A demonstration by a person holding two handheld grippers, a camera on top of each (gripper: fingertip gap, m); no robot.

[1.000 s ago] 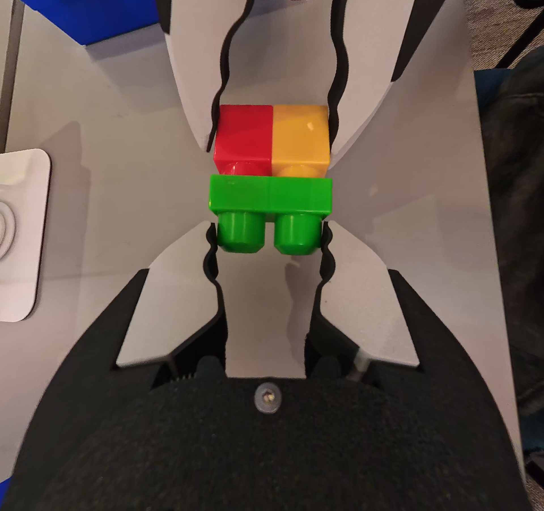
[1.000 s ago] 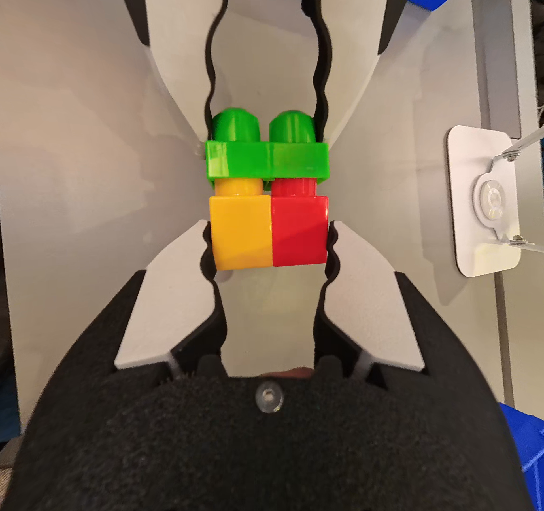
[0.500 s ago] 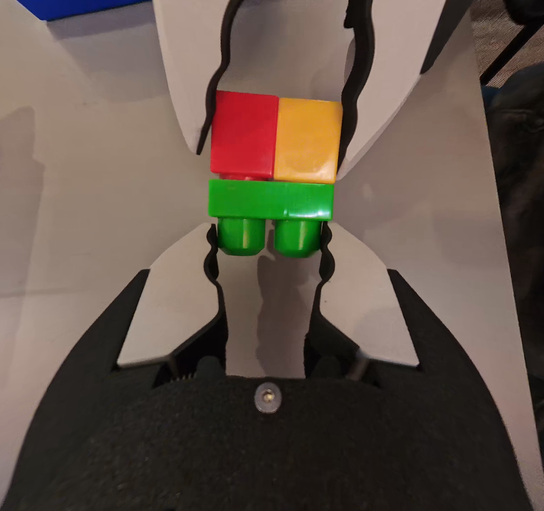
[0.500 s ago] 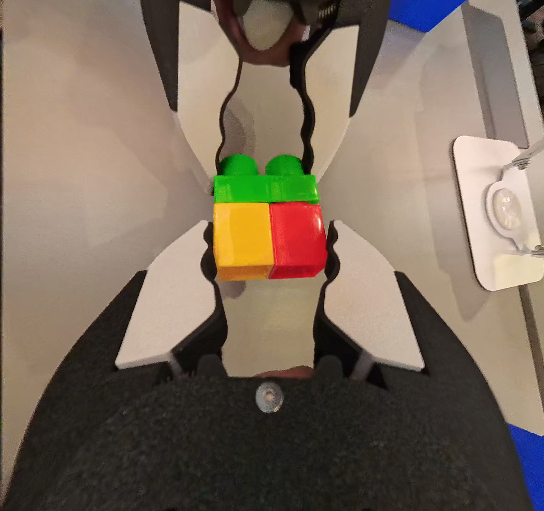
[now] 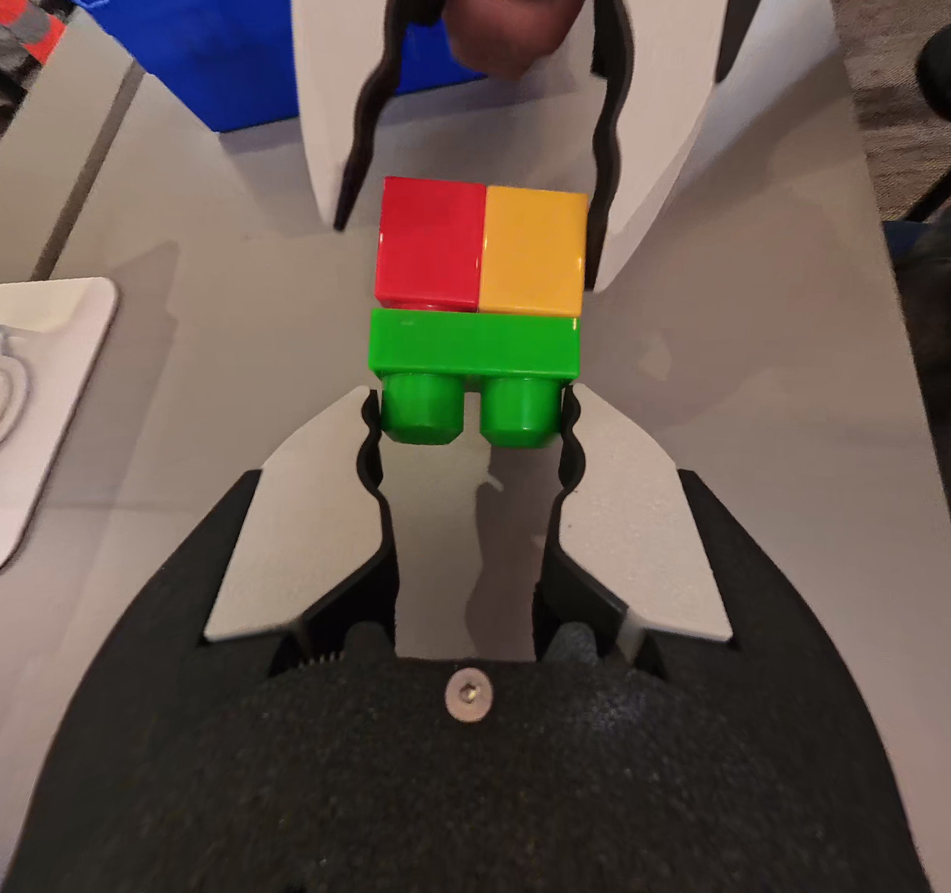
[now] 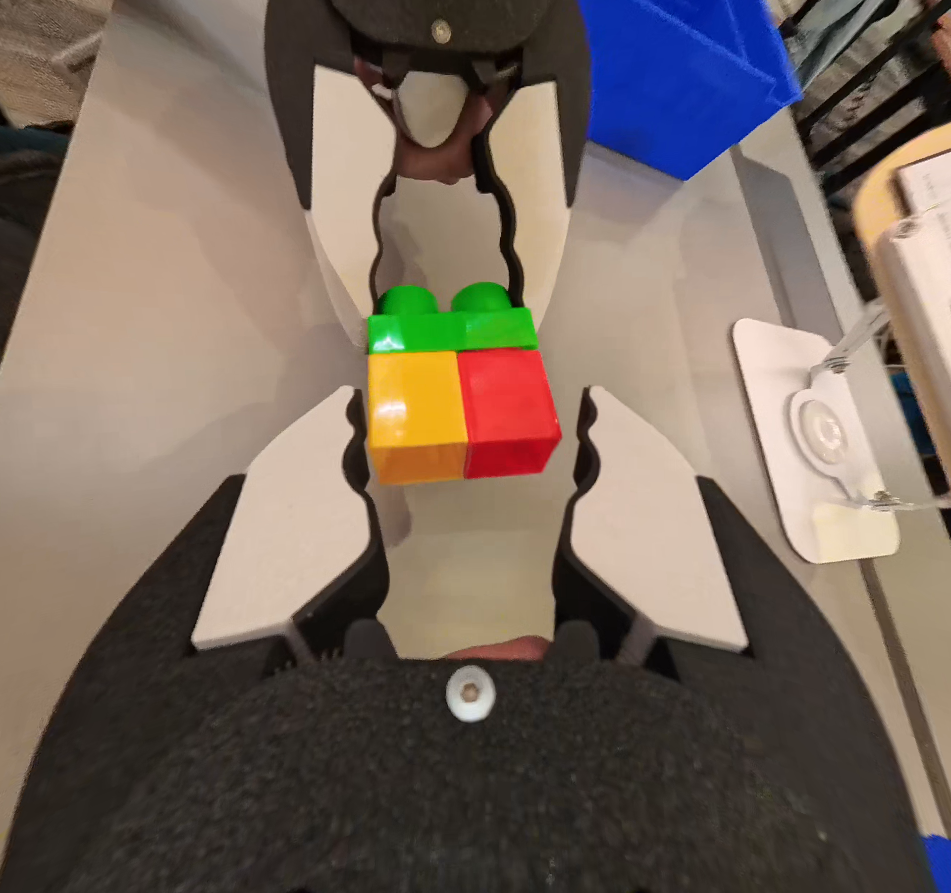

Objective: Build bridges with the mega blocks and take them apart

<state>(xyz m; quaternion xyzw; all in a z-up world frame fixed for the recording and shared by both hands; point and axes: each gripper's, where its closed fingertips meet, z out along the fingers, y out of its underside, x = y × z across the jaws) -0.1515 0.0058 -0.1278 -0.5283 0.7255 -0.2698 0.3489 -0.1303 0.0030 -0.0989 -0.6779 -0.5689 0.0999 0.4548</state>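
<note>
We see the left gripper (image 5: 471, 400) pinching the green block (image 5: 473, 348) by its two studs. The right gripper (image 6: 469, 400) has its jaws spread (no contact) beside one red block (image 6: 507, 413) and one yellow block (image 6: 414, 415).

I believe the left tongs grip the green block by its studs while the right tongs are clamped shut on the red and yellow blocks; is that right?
Not quite: the right tongs are open, not clamped. The right wrist view shows a clear gap beside the red block. They only flank it and the yellow block. The left tongs do grip the green block by its studs.
</note>
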